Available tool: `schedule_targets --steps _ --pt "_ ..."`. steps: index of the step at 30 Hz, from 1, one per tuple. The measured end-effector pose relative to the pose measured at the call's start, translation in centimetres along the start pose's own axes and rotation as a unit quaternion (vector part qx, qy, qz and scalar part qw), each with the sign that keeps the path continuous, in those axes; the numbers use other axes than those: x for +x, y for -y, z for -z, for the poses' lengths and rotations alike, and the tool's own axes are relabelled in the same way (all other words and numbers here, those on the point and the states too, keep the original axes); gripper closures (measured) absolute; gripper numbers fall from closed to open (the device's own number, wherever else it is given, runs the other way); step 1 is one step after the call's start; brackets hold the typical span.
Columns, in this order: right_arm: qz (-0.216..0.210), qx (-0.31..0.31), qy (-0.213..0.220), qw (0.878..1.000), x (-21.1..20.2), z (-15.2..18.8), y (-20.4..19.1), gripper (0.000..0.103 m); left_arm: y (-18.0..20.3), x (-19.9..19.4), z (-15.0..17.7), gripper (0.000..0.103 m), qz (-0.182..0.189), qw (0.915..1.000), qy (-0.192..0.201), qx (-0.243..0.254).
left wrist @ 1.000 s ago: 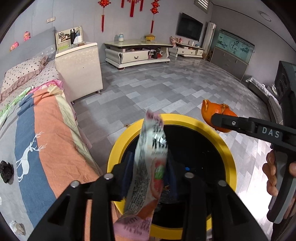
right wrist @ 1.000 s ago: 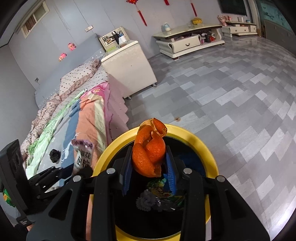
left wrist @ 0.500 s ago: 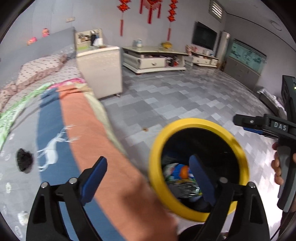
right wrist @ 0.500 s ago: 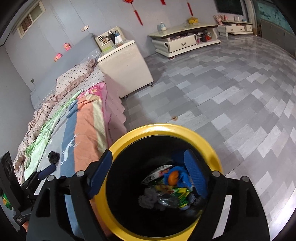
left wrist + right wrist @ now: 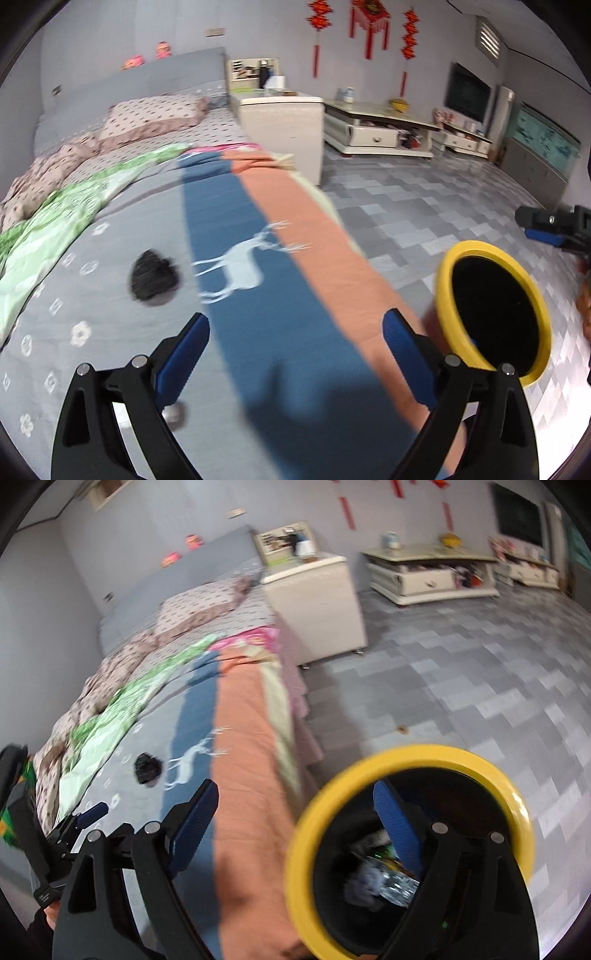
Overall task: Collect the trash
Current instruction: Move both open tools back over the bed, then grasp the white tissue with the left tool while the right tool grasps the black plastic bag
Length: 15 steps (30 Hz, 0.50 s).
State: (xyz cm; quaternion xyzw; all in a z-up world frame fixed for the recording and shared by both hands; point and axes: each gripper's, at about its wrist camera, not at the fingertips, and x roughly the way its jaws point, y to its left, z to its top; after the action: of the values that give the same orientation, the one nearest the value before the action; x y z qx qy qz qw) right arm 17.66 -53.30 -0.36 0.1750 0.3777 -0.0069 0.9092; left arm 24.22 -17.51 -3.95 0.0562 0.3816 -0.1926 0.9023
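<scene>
You are holding both grippers with their fingers wide apart and nothing between them; the left gripper is opening a little more, and the right gripper is also opening. The round black bin with the yellow rim is standing on the floor just beside the bed, with wrappers lying inside. The next trash, a small crumpled black lump, is lying on the grey flowered bedsheet, ahead of the left gripper and to its left. I am thinking the soft sheet could get pinched together with the lump, or the grip could miss, because both views are blurring. A second ago the left gripper was pinching a snack wrapper and the right an orange peel over the bin; now both are gone from the fingers.
</scene>
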Motion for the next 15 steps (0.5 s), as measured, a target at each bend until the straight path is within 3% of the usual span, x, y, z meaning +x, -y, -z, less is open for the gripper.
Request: schedule_targets --steps 8,15 --pt "-0.058 -0.073 -0.030 0.995 5.0 -1.9 -10.9 0.020 -8.6 -1.8 2.9 0.012 -0.047 0.9988 -0.007 -0.007" --pt "-0.095 -0.105 -0.071 0.987 11.2 -2.8 -18.7 0.020 -13.5 -1.6 5.6 0.012 -0.064 0.9974 -0.033 -0.008"
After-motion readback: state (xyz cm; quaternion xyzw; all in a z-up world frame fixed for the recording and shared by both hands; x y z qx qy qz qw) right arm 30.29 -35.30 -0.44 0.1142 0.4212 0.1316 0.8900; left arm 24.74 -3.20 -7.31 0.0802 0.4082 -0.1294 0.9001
